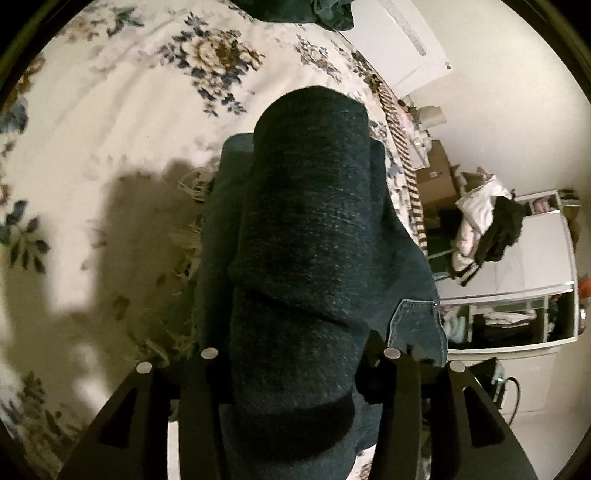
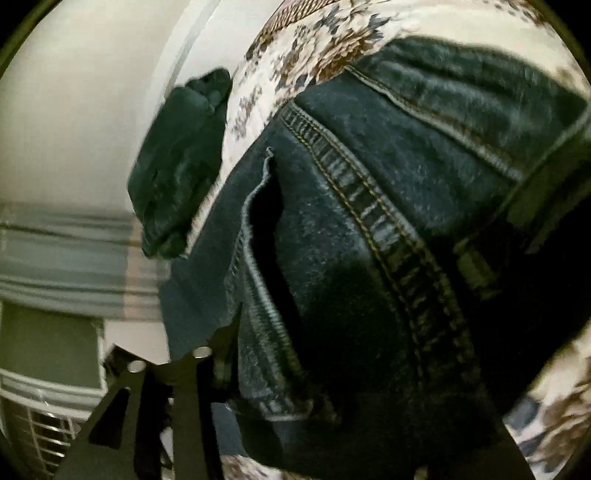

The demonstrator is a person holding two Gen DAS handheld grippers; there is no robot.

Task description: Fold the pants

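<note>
Dark blue jeans (image 1: 306,240) lie folded lengthwise on a floral bedspread (image 1: 110,110) near the bed's right edge. A thick fold of the denim fills the space between my left gripper's (image 1: 295,358) black fingers, which are closed on it. In the right wrist view the jeans (image 2: 369,221) fill the frame, with a stitched seam and a pocket opening showing. Only the left finger (image 2: 192,387) of my right gripper (image 2: 314,369) shows; denim covers the other and seems pinched in the jaws.
Another dark green garment (image 1: 325,14) lies at the far end of the bed, also in the right wrist view (image 2: 181,162). Beyond the bed's right edge stand a white dresser (image 1: 517,258) with piled clothes and cardboard boxes. A white wall and door are behind.
</note>
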